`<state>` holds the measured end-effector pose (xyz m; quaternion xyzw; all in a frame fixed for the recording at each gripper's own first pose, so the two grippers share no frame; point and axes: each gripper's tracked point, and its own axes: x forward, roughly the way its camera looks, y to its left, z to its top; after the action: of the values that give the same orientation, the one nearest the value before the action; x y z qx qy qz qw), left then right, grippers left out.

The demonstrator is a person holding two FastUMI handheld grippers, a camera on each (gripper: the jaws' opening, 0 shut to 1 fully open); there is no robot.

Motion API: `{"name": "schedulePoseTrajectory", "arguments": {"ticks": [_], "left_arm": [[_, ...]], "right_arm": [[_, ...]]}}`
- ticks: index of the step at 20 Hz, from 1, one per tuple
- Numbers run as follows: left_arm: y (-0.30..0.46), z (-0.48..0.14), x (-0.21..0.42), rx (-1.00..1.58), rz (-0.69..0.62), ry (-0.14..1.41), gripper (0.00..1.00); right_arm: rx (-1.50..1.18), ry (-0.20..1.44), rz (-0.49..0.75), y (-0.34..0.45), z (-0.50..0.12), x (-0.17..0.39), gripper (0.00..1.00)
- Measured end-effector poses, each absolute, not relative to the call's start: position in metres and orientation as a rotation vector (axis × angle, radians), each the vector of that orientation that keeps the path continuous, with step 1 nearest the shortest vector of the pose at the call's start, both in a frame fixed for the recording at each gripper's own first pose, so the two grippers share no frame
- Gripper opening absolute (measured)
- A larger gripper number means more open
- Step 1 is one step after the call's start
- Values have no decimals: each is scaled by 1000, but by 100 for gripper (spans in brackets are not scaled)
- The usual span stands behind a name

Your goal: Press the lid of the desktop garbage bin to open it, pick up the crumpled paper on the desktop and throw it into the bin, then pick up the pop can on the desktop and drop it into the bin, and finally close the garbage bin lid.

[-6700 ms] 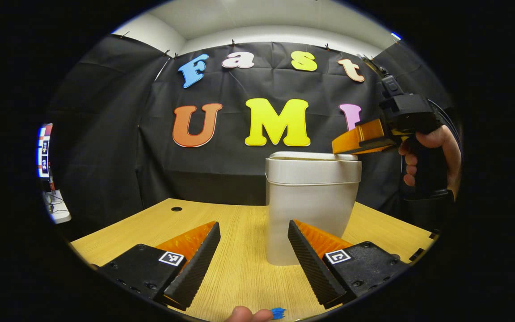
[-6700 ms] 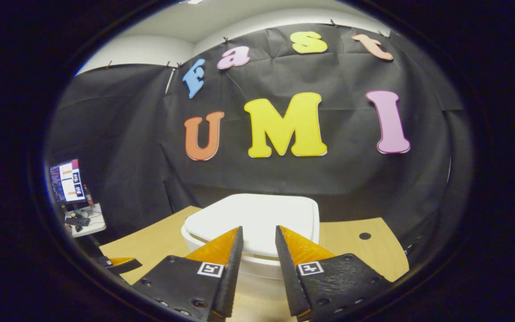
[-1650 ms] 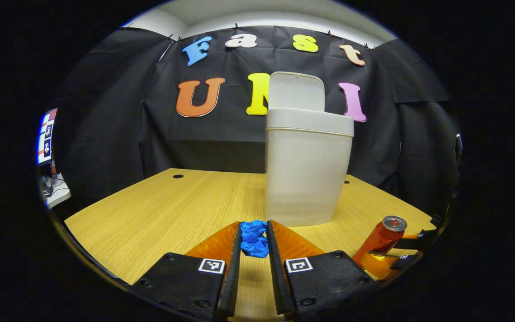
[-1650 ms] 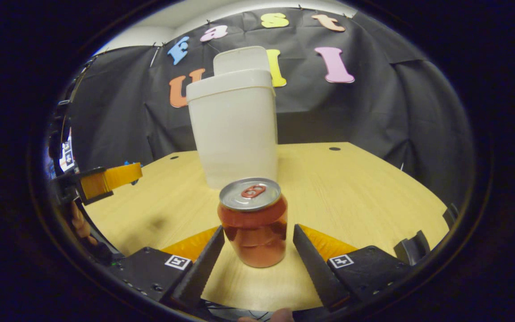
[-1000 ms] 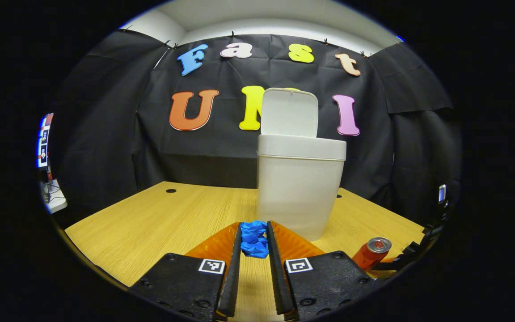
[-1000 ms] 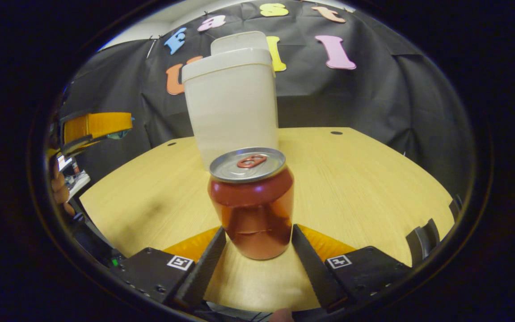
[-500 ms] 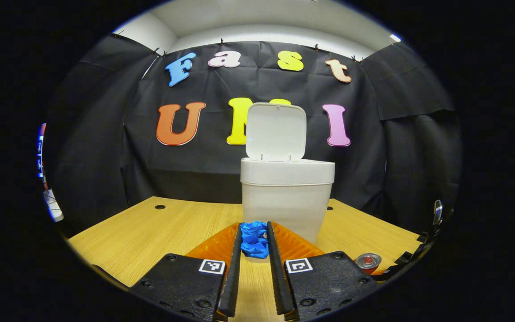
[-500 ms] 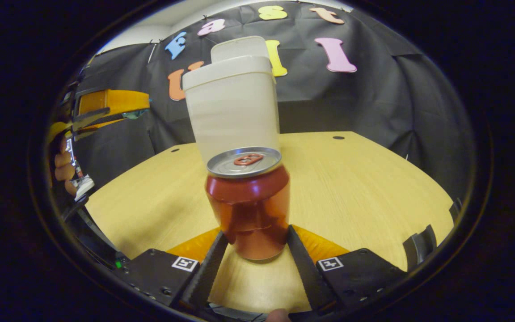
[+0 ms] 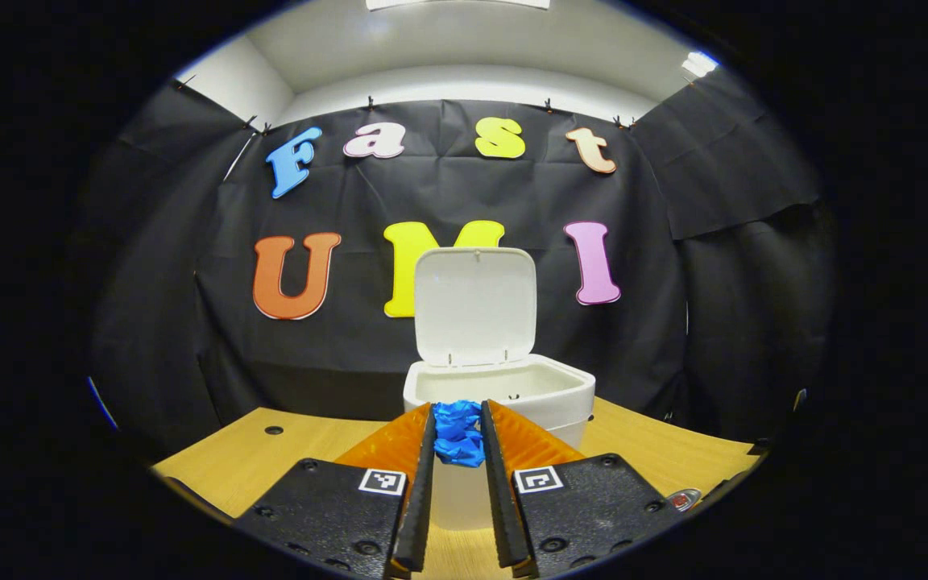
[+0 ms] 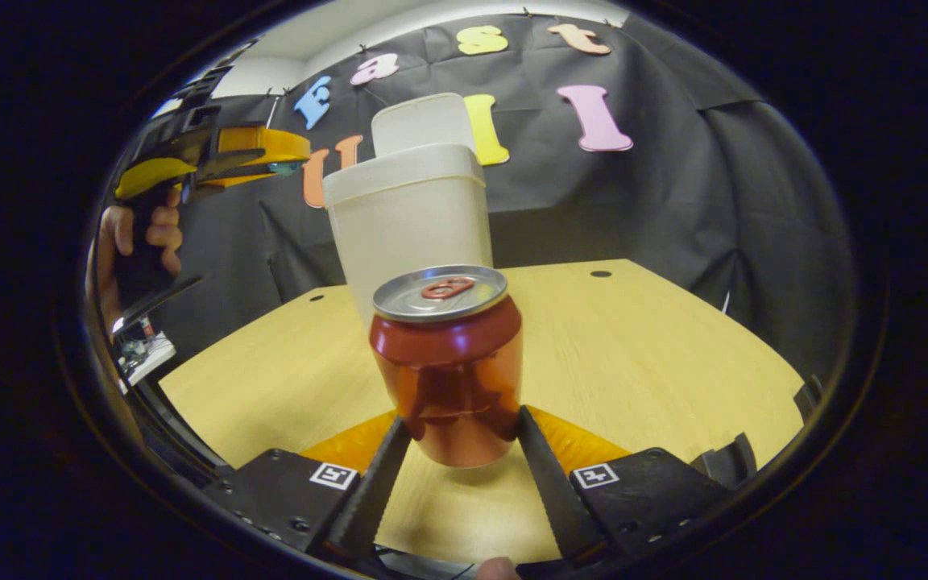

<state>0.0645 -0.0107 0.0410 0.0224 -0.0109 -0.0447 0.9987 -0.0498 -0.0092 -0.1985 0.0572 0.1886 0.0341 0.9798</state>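
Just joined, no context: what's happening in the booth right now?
A person is clearing a desk into a white bin whose lid stands open. The left tongs are shut on blue crumpled paper, raised near the bin's opening. The right tongs grip a red pop can by its lower body, upright over the wooden desk. Nothing dropped in yet, as far as visible.

Light wood-grain table (image 10: 641,354), round cable holes near the far edge (image 10: 600,274) and at the far left (image 9: 273,430). White bin (image 10: 412,225) standing on it toward the back, lid up. Red pop can (image 10: 448,366) at the near edge; contact with the tabletop not clear, shadow underneath.
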Motion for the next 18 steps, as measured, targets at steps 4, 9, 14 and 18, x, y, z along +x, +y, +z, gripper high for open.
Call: {"name": "schedulePoseTrajectory", "arguments": {"ticks": [4,9,14,18], "left_arm": [[-21,52,91,15,-115,-18,31],[-24,49,130,-4,-114,12,31],[-29,38,151,3,-106,41,46],[-29,35,156,5,-90,44,90]], "right_arm": [[121,343,67,-16,-186,-44,82],[137,315,52,-29,-177,-34,82],[160,321,36,-42,-179,-28,81],[164,314,27,-45,-175,-26,81]]}}
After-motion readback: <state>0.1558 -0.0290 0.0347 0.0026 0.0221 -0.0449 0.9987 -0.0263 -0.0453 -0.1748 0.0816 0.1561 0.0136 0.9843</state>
